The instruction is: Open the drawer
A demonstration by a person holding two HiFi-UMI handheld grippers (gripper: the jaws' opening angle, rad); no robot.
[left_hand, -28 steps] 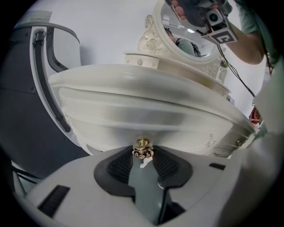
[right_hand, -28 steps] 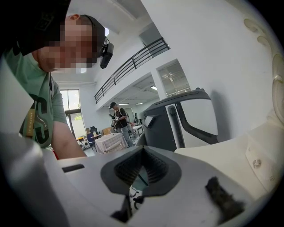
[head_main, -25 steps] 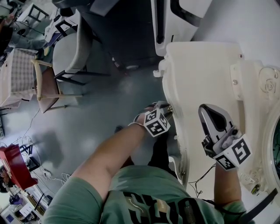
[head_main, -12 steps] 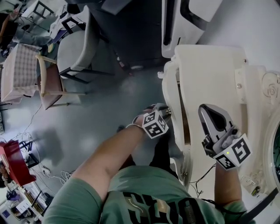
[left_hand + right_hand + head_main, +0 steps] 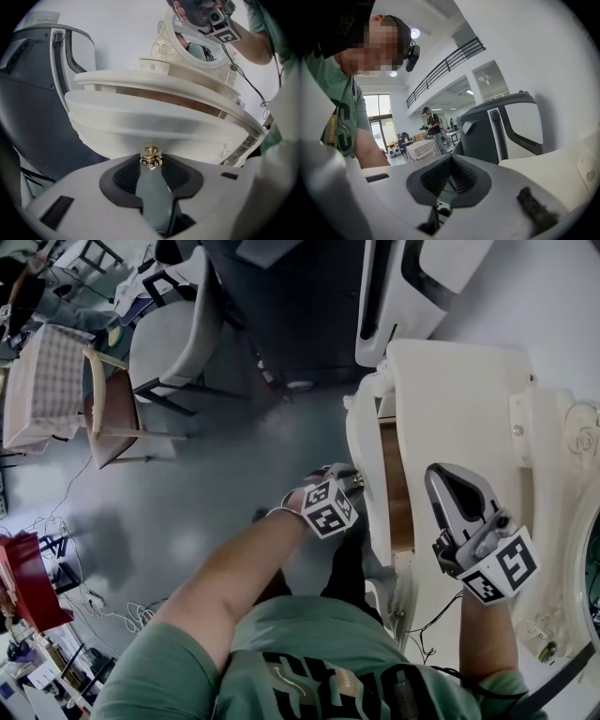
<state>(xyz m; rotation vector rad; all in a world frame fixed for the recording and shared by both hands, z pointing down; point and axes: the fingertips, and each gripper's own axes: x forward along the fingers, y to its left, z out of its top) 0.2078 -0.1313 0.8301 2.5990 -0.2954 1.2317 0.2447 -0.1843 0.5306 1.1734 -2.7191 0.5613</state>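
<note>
Tool [image 5: 151,166] at left, seemingly snug on knob [image 5: 150,158]

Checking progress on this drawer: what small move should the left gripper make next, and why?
Probably a short pull straight back toward the person. The left gripper is shut on the gold knob, and the drawer front stands only partly out from under the tabletop, with just a narrow strip of brown interior showing.
</note>
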